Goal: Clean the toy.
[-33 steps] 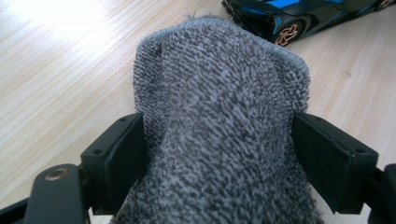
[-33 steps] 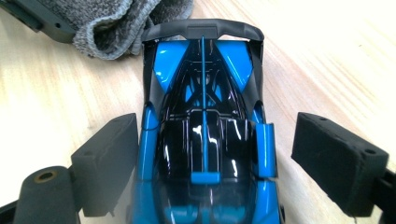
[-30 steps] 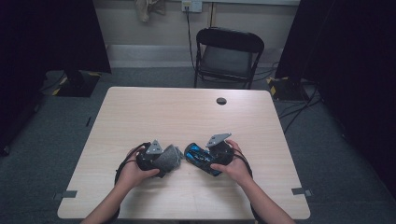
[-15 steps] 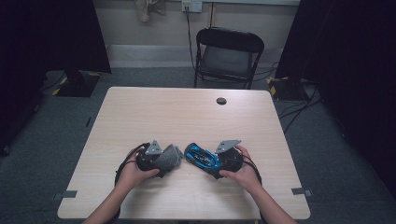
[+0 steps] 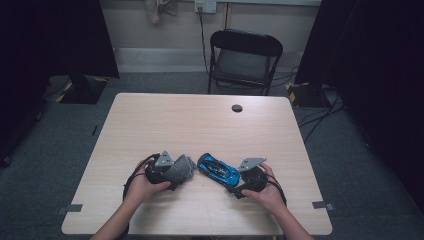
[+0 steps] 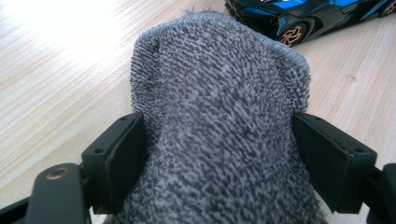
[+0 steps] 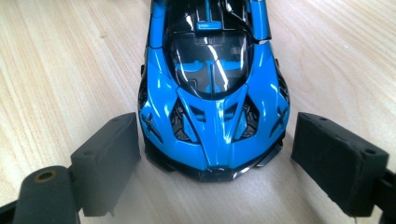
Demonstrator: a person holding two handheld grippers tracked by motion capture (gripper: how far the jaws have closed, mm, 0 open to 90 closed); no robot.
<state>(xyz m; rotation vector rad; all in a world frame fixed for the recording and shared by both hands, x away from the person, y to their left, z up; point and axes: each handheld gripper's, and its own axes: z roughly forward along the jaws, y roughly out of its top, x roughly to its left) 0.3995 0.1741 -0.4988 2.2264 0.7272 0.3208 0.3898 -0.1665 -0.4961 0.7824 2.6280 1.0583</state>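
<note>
Meanwhile: Cloth Clamped, Car Between Open Tongs

Broadly, the pale wooden bench (image 5: 150, 125) takes up the middle of the high view, with a black folding chair (image 5: 245, 60) standing behind its far edge. Near the bench's front edge, a person's two hands hold the tongs close together. The left tongs (image 5: 172, 170) are clenched on a grey terry cloth (image 6: 219, 116); in the left gripper view the cloth bulges up between both black jaws, pressed on either side. The right tongs (image 7: 215, 154) are released, their jaws standing apart on either side of one tapered end of a blue and black toy car (image 7: 212, 93), not quite touching its body. The car rests on the bench between the two tongs, lying diagonally, its other end just beside the cloth. Farther back, a small dark round grommet (image 5: 237, 108) sits in the bench top near the far edge.
</note>
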